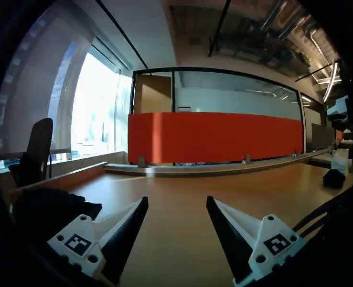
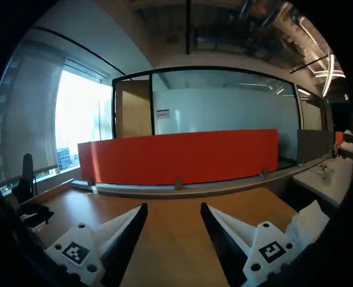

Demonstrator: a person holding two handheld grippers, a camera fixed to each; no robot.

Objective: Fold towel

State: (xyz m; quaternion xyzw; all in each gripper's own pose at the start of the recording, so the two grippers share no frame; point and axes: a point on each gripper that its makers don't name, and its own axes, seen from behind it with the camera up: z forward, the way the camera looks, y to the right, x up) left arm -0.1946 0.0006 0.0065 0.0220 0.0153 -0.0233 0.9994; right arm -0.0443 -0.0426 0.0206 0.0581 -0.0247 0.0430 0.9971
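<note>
Towel [image 1: 49, 206] sits just left of left hand-held gripper [image 1: 176, 199].

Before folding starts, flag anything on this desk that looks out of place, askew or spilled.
Nothing looks spilled or damaged. A dark crumpled cloth lies bunched at the left edge of the desk rather than spread flat, and a white rumpled item sits at its right edge. The left gripper and right gripper are open and empty.
</note>
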